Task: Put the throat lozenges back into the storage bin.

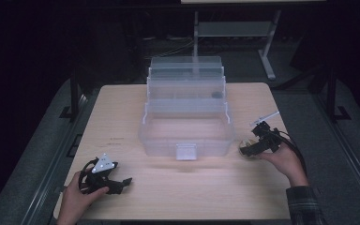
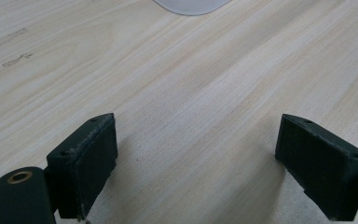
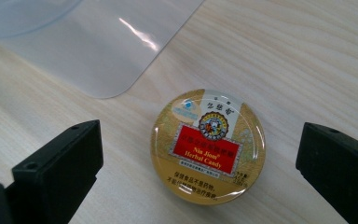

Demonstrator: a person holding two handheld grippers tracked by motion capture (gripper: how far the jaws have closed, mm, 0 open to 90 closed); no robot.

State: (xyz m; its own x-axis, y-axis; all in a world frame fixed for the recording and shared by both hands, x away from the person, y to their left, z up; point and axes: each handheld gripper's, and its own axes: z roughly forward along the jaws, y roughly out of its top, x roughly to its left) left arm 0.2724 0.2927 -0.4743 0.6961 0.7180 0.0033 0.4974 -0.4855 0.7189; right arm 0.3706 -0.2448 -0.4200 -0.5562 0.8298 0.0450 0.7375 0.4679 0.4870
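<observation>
Round tin [image 3: 208, 146] reads "Nin Jiom Herbal Candy" (red label).

candy tin [image 3: 208, 146] right of box [image 1: 186, 136], on table [image 1: 122, 122]

Dark room, pale wooden table [image 1: 122, 117] — grey floor [image 1: 37, 154] around, white-legged desk [image 1: 267, 51] behind

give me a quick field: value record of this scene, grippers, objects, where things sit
surface: light wooden table
container: clear plastic tiered box, open, at the table's middle
candy tin: round gold tin labelled Nin Jiom Herbal Candy, lying flat on the table by the box's right front corner
syringe: thin syringe on the table beyond the right gripper
right gripper: right gripper open, jaws either side of the tin, not touching it
left gripper: left gripper open over bare wood, near the table's front left
</observation>
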